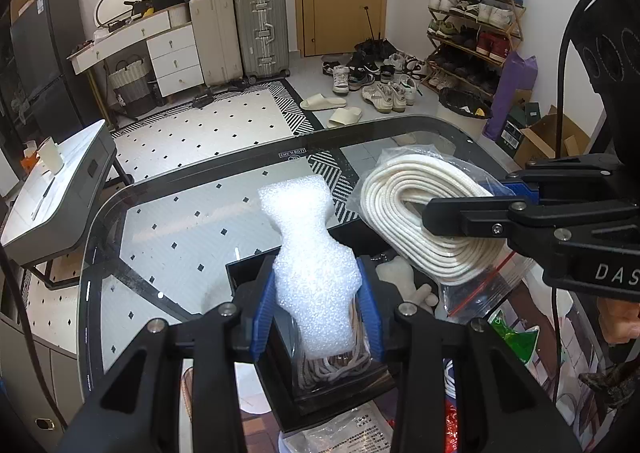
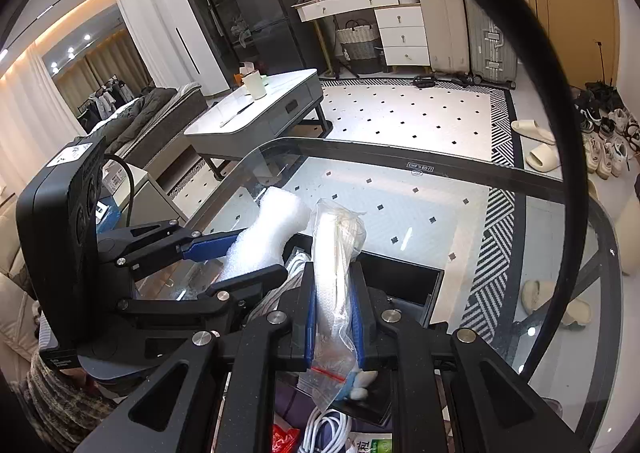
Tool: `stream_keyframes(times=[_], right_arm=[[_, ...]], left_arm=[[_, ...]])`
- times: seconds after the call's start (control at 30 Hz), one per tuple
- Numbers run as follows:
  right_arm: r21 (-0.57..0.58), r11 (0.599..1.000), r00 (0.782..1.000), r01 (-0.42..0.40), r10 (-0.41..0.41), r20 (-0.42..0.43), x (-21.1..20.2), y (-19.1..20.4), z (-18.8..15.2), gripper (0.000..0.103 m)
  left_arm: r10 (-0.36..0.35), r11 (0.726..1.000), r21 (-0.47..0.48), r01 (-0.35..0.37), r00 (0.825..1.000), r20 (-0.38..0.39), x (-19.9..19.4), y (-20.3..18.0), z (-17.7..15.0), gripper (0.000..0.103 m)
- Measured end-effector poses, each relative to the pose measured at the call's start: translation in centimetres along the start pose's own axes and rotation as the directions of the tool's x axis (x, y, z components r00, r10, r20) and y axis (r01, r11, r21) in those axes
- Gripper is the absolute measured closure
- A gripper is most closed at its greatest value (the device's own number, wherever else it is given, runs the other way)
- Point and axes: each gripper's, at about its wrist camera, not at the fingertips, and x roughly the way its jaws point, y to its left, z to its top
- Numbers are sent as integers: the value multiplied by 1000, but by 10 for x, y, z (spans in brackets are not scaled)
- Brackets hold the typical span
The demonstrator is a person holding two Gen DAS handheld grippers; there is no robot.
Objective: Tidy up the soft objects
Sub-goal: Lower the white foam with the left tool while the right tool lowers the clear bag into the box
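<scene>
My left gripper (image 1: 318, 293) is shut on a white foam piece (image 1: 310, 253), squeezing its middle, above a black open box (image 1: 248, 273) on the glass table. The box holds a brownish cord bundle (image 1: 332, 367) and a pale soft item (image 1: 396, 273). My right gripper (image 2: 334, 317) is shut on a clear zip bag of coiled white rope (image 2: 336, 253); in the left wrist view the bag (image 1: 420, 221) hangs over the box's right side, held by the right gripper (image 1: 444, 219). The foam (image 2: 264, 237) and left gripper (image 2: 240, 257) show at left in the right wrist view.
The glass table's dark rounded rim (image 1: 360, 129) runs across ahead. Bags, a white cable (image 2: 324, 429) and printed packets (image 1: 348, 433) lie near the box. A grey coffee table (image 2: 260, 113) stands beyond the table edge; shoes and suitcases are on the floor farther off.
</scene>
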Motion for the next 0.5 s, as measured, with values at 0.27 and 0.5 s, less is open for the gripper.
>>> stream_keyframes(times=[0.27, 0.5], right_arm=[[23, 1000, 1000, -3, 3, -13, 15, -6, -1, 89], [20, 1000, 1000, 6, -6, 0, 21, -5, -5, 89]], left_arm=[[-9, 1000, 2, 9, 1000, -21, 11, -2, -2, 66], [-2, 1000, -7, 2, 1000, -24, 17, -2, -5, 66]])
